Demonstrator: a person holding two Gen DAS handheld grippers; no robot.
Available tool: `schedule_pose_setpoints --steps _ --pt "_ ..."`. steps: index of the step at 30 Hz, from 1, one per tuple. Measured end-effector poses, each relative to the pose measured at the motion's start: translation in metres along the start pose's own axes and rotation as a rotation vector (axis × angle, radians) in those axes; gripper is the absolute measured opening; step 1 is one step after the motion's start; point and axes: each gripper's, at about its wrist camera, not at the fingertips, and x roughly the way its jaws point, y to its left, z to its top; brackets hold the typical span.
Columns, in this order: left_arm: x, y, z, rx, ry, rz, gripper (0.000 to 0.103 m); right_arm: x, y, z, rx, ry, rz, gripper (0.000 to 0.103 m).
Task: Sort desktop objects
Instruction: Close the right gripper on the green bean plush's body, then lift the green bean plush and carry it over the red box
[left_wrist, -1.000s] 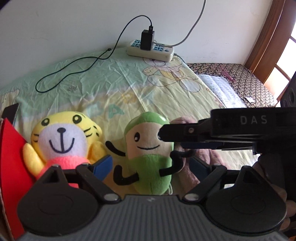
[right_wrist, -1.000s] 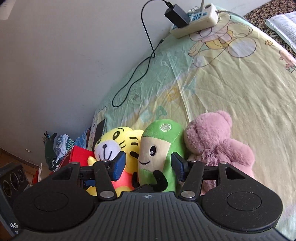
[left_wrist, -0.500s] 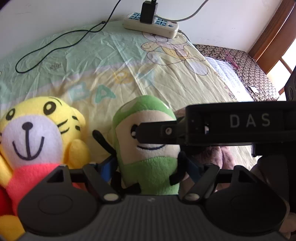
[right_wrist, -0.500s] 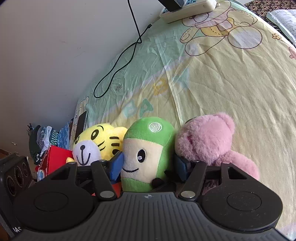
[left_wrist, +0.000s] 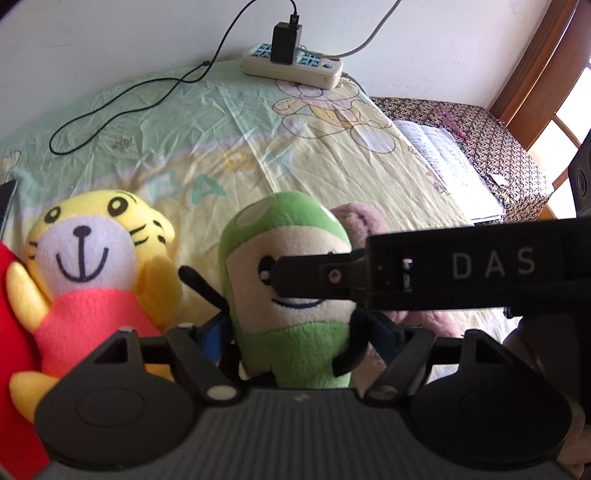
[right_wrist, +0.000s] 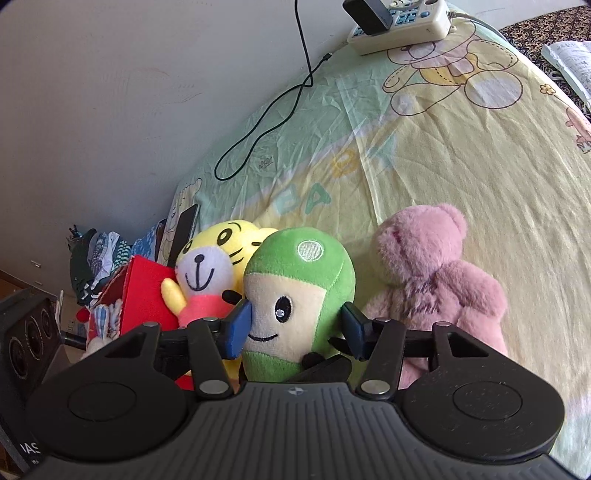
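Observation:
A green plush toy (left_wrist: 291, 295) stands upright on the bedsheet, between a yellow tiger plush (left_wrist: 85, 258) and a pink teddy bear (right_wrist: 436, 280). My left gripper (left_wrist: 299, 332) has its blue pads against both sides of the toy's lower body, and its jaws are still closing. My right gripper (right_wrist: 297, 325) holds the same green plush toy (right_wrist: 299, 295) higher up, with pads on the cheek and side of its head, jaws also closing. One of the right gripper's fingers (left_wrist: 314, 277) crosses the toy's face in the left wrist view.
A red box (right_wrist: 144, 284) sits against the tiger plush (right_wrist: 210, 266) on the left. A power strip (left_wrist: 295, 68) with a black charger and a looped cable (left_wrist: 110, 107) lies by the wall. An open book (left_wrist: 443, 155) lies at the right, and a speaker (right_wrist: 26, 343) at the far left.
The left pads came in from wide apart onto the green plush toy's body. The right gripper moved closer and its pads narrowed onto the head. The toys stayed in place.

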Motion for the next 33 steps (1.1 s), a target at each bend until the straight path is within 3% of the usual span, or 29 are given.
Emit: schedule_pose_setpoints --steps 7,15,23,33 --pt "-0.047 -0.016 -0.025 0.016 -0.091 0.046 0.078 -0.028 0.028 -0.021 -0.104 -0.037 0.05 0.056" --pt "-0.101 0.0 -0.046 -0.035 -0.2 0.113 0.078 -0.032 0.079 -0.041 -0.279 -0.106 0.139 0.056" --pt "-0.155 0.045 -0.061 -0.028 -0.304 0.201 0.079 -0.01 0.142 -0.054 -0.358 -0.144 0.235 0.056" --pt "-0.168 0.131 -0.066 -0.037 -0.265 0.197 0.081 0.052 0.195 -0.063 -0.311 -0.127 0.228 0.053"
